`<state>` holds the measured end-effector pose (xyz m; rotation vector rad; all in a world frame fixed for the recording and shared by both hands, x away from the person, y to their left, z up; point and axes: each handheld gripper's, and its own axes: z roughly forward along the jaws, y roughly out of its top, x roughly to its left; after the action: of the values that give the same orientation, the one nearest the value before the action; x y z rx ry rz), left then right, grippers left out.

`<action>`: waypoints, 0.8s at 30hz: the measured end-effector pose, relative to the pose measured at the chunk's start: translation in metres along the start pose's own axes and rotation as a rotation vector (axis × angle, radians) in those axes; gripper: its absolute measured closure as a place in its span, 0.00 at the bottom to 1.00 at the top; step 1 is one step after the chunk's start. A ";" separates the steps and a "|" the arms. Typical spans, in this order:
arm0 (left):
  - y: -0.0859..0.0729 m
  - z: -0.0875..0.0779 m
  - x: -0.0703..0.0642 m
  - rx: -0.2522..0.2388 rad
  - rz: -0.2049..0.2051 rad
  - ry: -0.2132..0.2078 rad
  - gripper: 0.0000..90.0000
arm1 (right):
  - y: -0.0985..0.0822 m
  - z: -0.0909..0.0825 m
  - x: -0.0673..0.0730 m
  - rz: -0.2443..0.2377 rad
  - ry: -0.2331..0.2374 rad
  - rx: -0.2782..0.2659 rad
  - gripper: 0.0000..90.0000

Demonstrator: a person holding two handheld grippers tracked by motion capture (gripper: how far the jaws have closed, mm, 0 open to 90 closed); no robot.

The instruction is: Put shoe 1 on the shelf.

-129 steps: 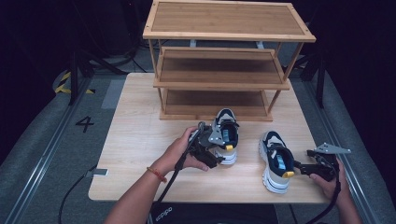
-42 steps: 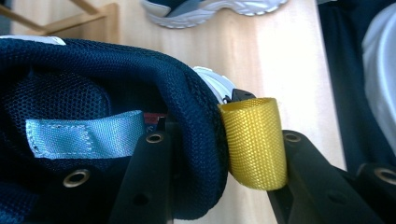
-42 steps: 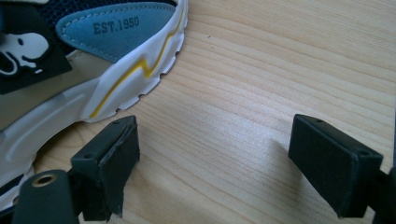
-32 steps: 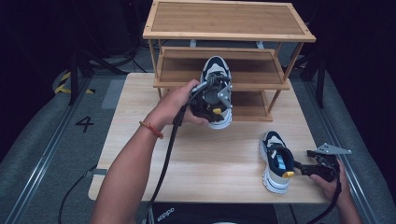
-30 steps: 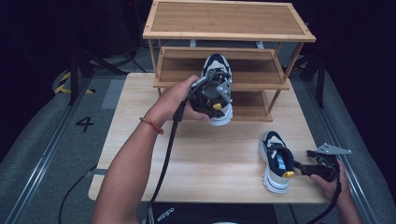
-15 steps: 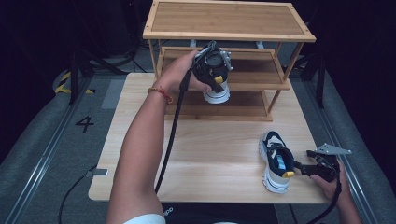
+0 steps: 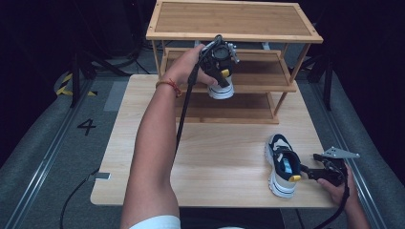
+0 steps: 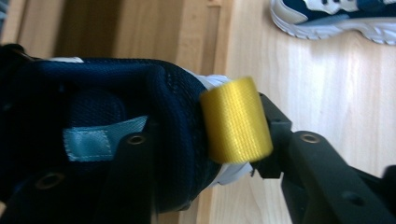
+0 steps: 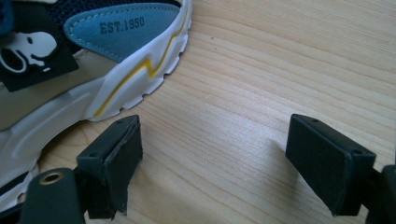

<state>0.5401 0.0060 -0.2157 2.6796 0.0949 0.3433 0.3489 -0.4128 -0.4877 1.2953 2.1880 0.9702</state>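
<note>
Item 1, left gripper (image 7: 220, 67): raised at the middle shelf (image 7: 260, 76) of the wooden shoe rack (image 7: 234, 21), the person's left arm stretched forward across the table (image 7: 224, 157). Earlier it sat low at the table's near edge with a sneaker; a second ago it was in front of the rack; now it is farther back and up, at the shelf. Its jaws have just been opening. In the left gripper view the collar of the first sneaker (image 8: 140, 130) is still between them, one jaw inside the shoe, the yellow-taped pad (image 8: 236, 121) touching the heel outside. Whether the pads still press cannot be told.

Item 2, first sneaker (image 7: 220, 88): navy lining, white sole; heel overhanging the front edge of the middle shelf, toe hidden behind the gripper. Formerly on the table.

Item 3, right gripper (image 7: 305, 172): resting on the table at the near right, unmoved throughout. Jaws wide apart with bare wood between them; one jaw just beside the second sneaker's sole.

Item 4, second sneaker (image 7: 282, 164): flat on the table, near right, same place as before; "EST.1950" lettering (image 9: 122, 24) on its heel patch.
</note>
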 end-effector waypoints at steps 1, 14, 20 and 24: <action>-0.001 -0.001 0.000 -0.009 -0.007 0.019 0.62 | 0.000 0.000 0.000 0.000 -0.001 0.000 0.21; -0.014 -0.013 -0.017 -0.191 -0.109 0.192 0.40 | 0.000 0.000 0.000 0.003 0.005 0.000 0.22; -0.027 -0.021 -0.042 -0.277 -0.206 0.329 0.27 | 0.000 0.000 0.000 0.001 0.005 -0.003 0.22; -0.038 -0.026 -0.057 -0.365 -0.256 0.382 0.26 | 0.000 0.000 0.000 0.002 0.005 -0.003 0.22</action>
<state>0.4783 0.0438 -0.2223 2.1829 0.4414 0.7101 0.3487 -0.4125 -0.4875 1.2954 2.1884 0.9775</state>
